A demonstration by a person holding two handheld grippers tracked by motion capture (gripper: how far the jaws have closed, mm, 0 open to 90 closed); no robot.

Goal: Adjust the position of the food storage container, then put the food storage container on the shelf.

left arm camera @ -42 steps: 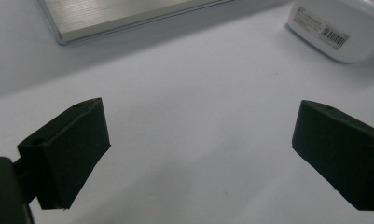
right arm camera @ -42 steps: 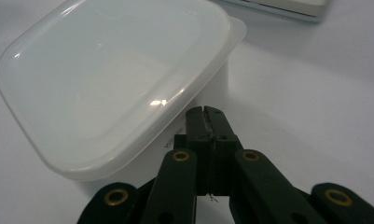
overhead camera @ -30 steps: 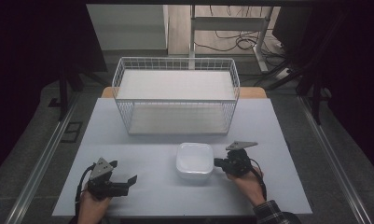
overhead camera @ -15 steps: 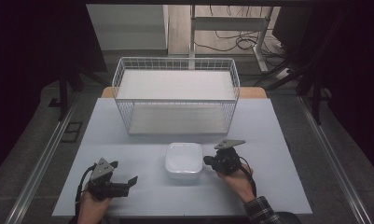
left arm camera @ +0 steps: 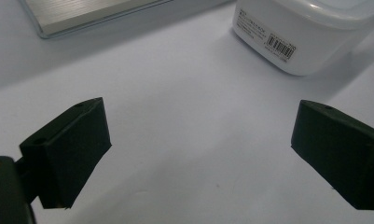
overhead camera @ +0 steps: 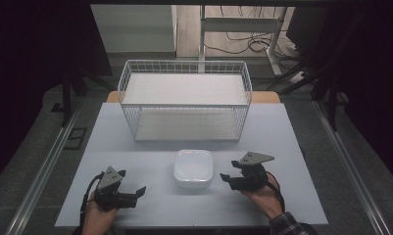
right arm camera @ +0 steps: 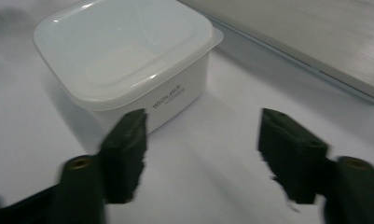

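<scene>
On the table, a white lidded container sat before the wire basket. Both the left gripper and right gripper gaped wide, empty; grasping the container seemingly came next.

Lab: dark curtains, floor cables

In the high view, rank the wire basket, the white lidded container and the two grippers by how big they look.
1. Wire basket, clearly the largest.
2. White lidded container.
3. Left gripper and right gripper: they look about alike, so I won't rank them against each other; both sit nearer the camera, which may flatter them.
</scene>
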